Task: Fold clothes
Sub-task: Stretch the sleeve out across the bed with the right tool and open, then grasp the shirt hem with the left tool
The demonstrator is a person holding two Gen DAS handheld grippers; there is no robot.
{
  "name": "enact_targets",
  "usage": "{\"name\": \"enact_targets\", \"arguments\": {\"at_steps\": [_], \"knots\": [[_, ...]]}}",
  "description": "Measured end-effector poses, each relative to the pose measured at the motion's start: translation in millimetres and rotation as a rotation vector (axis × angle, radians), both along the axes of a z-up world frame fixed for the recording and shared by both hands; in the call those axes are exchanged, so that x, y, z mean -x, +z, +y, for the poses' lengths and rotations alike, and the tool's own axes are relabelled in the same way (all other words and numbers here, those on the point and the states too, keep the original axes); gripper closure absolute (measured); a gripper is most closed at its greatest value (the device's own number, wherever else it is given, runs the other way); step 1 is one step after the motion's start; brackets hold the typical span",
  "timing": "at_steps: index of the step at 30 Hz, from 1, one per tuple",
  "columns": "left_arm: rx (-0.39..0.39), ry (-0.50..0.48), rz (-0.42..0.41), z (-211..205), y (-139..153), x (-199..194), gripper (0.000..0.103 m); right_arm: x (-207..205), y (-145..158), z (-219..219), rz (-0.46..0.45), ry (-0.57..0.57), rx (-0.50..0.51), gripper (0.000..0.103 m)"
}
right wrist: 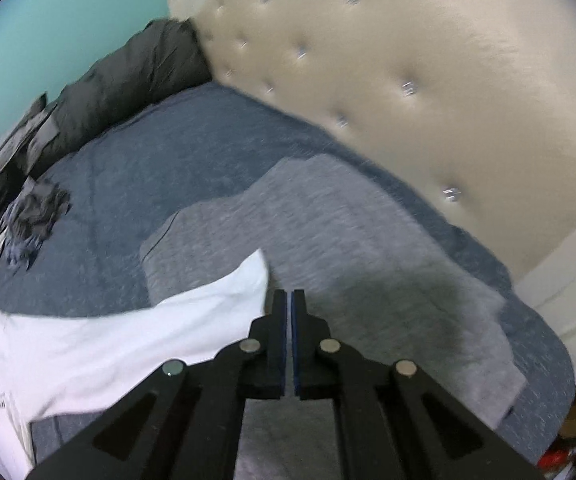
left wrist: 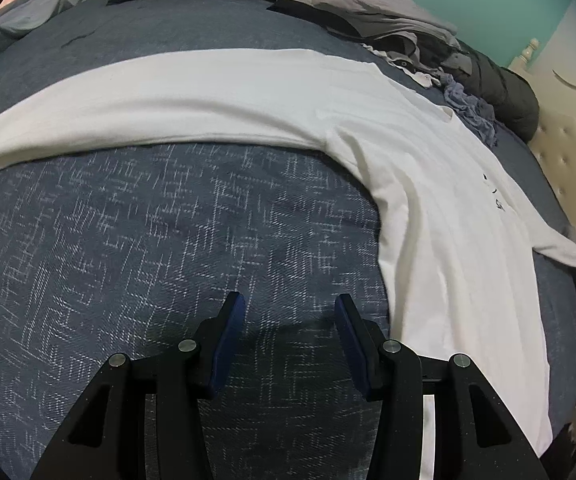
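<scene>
The left claw [left wrist: 290,306] hung wide open and empty over bare blue bedspread [left wrist: 127,240] beside the spread white shirt [left wrist: 428,200], while the right claw [right wrist: 289,300] (jaws together, gripping nothing visible) hovered by its sleeve [right wrist: 191,320], above a grey garment [right wrist: 328,232] near the headboard [right wrist: 408,60].

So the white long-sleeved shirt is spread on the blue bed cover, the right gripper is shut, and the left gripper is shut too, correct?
Not quite. The left gripper is open: the left wrist view shows its jaws spread apart over the bare blue bed cover. The rest stands: the white long-sleeved shirt is spread on the cover, and the right gripper is shut.
</scene>
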State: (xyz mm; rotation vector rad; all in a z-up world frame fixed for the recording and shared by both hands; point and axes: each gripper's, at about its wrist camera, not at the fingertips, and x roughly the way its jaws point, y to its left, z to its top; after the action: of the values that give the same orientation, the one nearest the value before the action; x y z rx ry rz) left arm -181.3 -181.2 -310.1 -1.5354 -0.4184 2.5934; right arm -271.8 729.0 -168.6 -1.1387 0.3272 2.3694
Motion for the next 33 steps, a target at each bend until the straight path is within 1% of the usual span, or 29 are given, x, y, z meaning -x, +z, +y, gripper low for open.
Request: {"name": "enact_targets", "arguments": {"at_steps": [2, 6, 7, 9, 10, 11, 15, 18, 23, 27, 33], "knots": [[0.0, -0.005, 0.005, 1.3, 9.6, 1.0, 0.052, -10.3, 9.1, -5.3, 0.033, 0.009, 0.013, 0.1], [-0.01, -0.058, -0.003, 12.2, 29.4, -3.9, 0.052, -33.4, 26.6, -36.9, 0.082, 0.12, 0.075, 0.099], [-0.012, -0.076, -0.007, 15.6, 34.1, -6.0, 0.052, -40.3, 29.0, -46.2, 0.094, 0.153, 0.096, 0.097], [-0.034, -0.101, -0.019, 18.2, 44.8, -14.4, 0.052, -55.6, 29.6, -67.4, 0.099, 0.221, 0.141, 0.085], [-0.047, -0.113, -0.025, 19.2, 50.3, -19.0, 0.052, -63.1, 25.8, -80.9, 0.087, 0.255, 0.167, 0.071], [-0.06, -0.125, -0.031, 20.1, 55.7, -23.6, 0.052, -70.6, 21.9, -94.5, 0.074, 0.289, 0.193, 0.064], [-0.081, -0.163, -0.073, 25.6, 61.8, -46.3, 0.052, -100.4, 6.4, -148.7, 0.024, 0.425, 0.299, 0.064], [-0.095, -0.191, -0.106, 29.8, 65.5, -63.5, 0.052, -123.1, -4.6, -193.5, -0.024, 0.526, 0.352, 0.064], [-0.099, -0.224, -0.162, 37.7, 51.1, -89.8, 0.052, -156.5, -20.3, -255.3, -0.09, 0.652, 0.401, 0.064], [-0.102, -0.249, -0.21, 46.3, 35.3, -104.0, 0.052, -178.0, -25.9, -280.8, -0.105, 0.688, 0.409, 0.063], [-0.124, -0.254, -0.26, 53.7, 18.8, -114.7, 0.052, -195.9, -31.3, -291.3, -0.117, 0.682, 0.43, 0.063]]}}
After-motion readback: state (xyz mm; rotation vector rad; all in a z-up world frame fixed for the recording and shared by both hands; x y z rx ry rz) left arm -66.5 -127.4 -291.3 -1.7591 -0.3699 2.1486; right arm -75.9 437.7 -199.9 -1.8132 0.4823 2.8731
